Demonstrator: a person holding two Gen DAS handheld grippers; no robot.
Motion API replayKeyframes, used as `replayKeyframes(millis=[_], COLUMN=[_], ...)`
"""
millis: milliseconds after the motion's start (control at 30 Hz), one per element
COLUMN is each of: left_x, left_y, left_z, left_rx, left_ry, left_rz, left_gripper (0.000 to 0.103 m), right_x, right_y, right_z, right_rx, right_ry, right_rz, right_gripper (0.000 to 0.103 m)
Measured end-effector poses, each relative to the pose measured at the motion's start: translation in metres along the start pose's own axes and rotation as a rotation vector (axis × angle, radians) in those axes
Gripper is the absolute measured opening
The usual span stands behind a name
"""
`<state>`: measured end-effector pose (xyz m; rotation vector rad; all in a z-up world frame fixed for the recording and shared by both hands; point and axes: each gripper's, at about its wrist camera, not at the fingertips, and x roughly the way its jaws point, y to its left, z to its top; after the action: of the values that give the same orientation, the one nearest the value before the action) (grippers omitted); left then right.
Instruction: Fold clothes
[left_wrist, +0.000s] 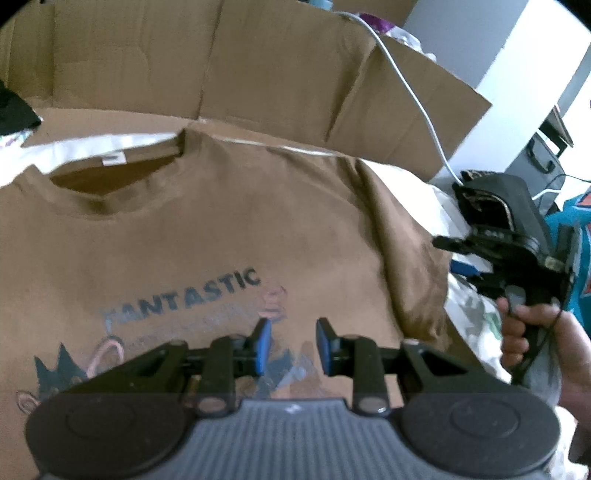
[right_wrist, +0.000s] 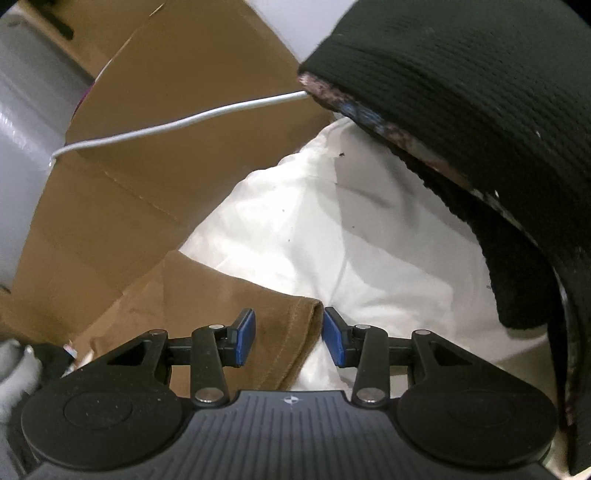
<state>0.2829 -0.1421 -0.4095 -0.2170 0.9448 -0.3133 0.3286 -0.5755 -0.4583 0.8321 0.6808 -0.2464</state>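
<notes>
Left gripper (left_wrist: 291, 345) pitched down, jaws apart, nothing between, right gripper (right_wrist: 288, 339) jaws parted, hand (left_wrist: 528, 332) at 3 o'clock gripping handle

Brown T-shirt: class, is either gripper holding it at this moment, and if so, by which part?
Neither. The left gripper hovers open over the brown T-shirt. The right gripper stands open around the sleeve hem, pads not pressing.

Brown shirt (left_wrist: 207, 229) with dark-blue lettering and pink-and-blue print, ahead of the tool's blue pads (left_wrist: 263, 343). White sheet (right_wrist: 332, 236), tan cardboard (right_wrist: 177, 122), white cable (right_wrist: 177, 123), black mesh fabric (right_wrist: 480, 92).
</notes>
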Motion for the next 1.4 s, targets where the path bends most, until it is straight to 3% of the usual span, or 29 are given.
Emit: replayKeyframes(millis=[100,167,433,633,700,900,1200,1400], left_x=[0.0,-0.001,0.003,0.025,0.034,0.067,0.118,0.144], left_y=[0.003,0.001,-0.028,-0.053,-0.058,-0.074,-0.083,-0.097], left_z=[0.011,0.018,0.041,0.063,0.07,0.093,0.132,0.141], left_rx=[-0.01,-0.007,0.067,0.129,0.14,0.202,0.249,0.368], left_ry=[-0.019,-0.035,-0.05,-0.061,-0.064,-0.048,-0.052,-0.084], left_rz=[0.019,0.022,0.019,0.005,0.0,-0.009,0.024,0.053], left_gripper=[0.028,0.028,0.028,0.026,0.018,0.011,0.005,0.002], right_x=[-0.001,0.001,0.003,-0.015,-0.022,-0.035,-0.045,-0.049], right_y=[-0.008,-0.011,-0.01,0.011,0.019,0.043,0.066,0.072], right_z=[0.001,0.003,0.019,0.026,0.03,0.046,0.051,0.052], right_rx=[0.043,0.042,0.013,-0.011,-0.027,-0.037,-0.044,-0.051], right_ry=[0.003,0.011,0.051,0.051,0.052,0.031,0.022,0.032], right_rz=[0.022,0.019,0.083,0.152,0.169,0.224,0.269,0.286], right_gripper=[0.041,0.026,0.003,0.001,0.001,0.001,0.001,0.001])
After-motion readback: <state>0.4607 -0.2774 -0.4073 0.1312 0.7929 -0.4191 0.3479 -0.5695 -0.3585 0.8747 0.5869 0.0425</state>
